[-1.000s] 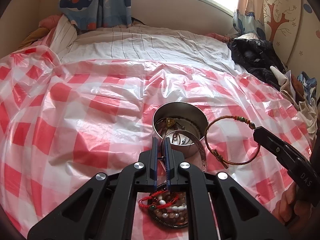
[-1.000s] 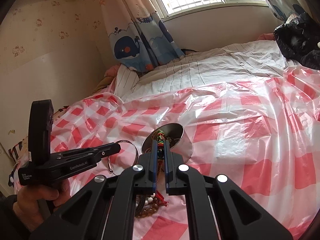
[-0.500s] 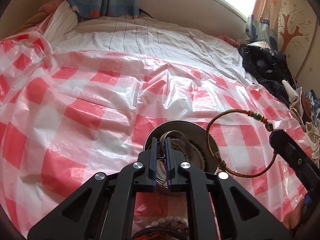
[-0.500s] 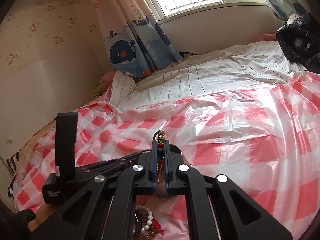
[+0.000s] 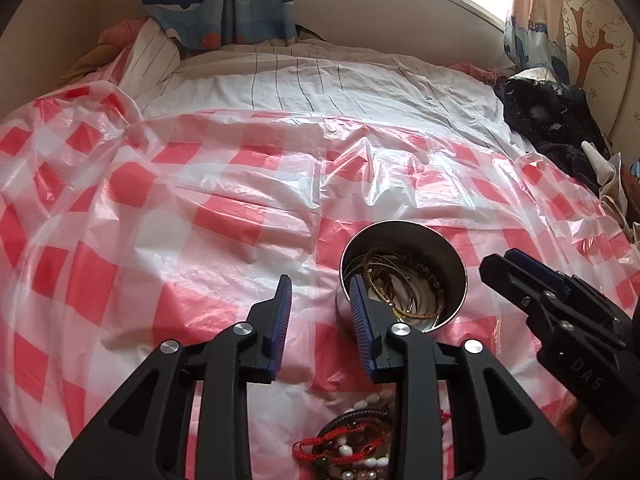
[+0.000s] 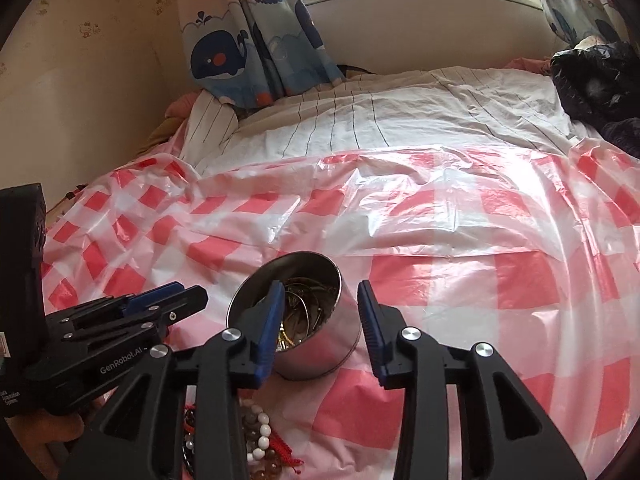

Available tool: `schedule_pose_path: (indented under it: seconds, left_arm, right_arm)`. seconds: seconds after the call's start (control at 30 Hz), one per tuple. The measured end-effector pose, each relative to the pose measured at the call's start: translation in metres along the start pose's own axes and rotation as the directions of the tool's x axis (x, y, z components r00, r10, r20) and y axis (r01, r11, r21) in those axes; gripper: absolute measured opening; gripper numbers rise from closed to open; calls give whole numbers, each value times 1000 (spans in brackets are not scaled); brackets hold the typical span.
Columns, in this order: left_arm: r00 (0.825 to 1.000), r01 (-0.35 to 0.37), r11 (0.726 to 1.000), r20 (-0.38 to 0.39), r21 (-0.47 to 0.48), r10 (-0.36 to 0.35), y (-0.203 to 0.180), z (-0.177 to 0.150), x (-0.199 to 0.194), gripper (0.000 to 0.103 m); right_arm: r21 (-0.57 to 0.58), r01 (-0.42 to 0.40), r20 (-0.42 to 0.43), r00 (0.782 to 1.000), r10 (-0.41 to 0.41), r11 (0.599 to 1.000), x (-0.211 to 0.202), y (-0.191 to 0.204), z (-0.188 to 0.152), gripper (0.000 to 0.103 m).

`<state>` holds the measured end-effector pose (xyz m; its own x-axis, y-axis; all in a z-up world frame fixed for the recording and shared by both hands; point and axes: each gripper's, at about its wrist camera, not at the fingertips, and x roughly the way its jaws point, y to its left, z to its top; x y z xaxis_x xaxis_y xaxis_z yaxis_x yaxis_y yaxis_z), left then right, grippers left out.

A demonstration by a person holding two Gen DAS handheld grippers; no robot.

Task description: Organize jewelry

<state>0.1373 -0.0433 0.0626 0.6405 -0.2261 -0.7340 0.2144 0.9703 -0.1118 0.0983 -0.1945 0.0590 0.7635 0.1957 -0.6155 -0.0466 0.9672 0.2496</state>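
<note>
The left gripper (image 5: pixel 320 312) has its jaws apart with nothing between them; they have just been opening. Its right-hand blue pad stands in front of the near rim of a round metal tin (image 5: pixel 402 276), the other pad over the bare sheet to the tin's left. The right gripper (image 6: pixel 320 312) likewise has its jaws apart and empty, just opened, one pad in front of the tin's mouth and the other past its outer wall, so that from the right wrist view the tin (image 6: pixel 316 344) shows between them; whether either pad touches it I cannot tell.

The tin stands upright on the bed, its open mouth facing up. In it lies a tangle of thin gold-coloured bangles (image 5: pixel 400 288) and other bracelets, their rings lying at mixed tilts with no single direction.

Nearer the cameras, partly under the gripper frames, a heap of loose jewelry (image 5: pixel 352 444) lies on the sheet: white and brown bead bracelets, a red cord, a dark band.

All of this rests on a red-and-white checked plastic sheet (image 5: pixel 180 240) spread over a striped white bedsheet (image 5: pixel 320 84). A whale-print curtain (image 6: pixel 248 48) hangs at the window behind, and a dark bundle of clothing (image 5: pixel 552 120) sits at the bed's right edge.
</note>
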Motion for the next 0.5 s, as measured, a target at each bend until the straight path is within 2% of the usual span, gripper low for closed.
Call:
schedule_pose_path:
  seconds: [0.1,0.2,0.3,0.37,0.5]
  left_arm:
    - [999,-48,998,9,30,48,1,-9,-15,40]
    - [998,-58,998,8,38,58,3,-22,-27,48]
    - [1000,-11,1000,-26,9,12,13,-36,-34,51]
    - [996,59,997,-67,-51,-63,27,-47,-35,51]
    - [991,87,995,-100,-53,-92,42,-68,-37,51]
  right_arm:
    - [25,-8,-16,1000,8,1000,-15,-6,-21,44]
    - [62,-14,-55,998,17,998,-26,-10,-46,46]
    - [92,-26,-86,996,34,995,-33,-11,-67,46]
    - [93,-36,-89,995,44,995,-39,-7,-77,47]
    - [104,-43,-116,992,55,994,-39,-2,-94,47]
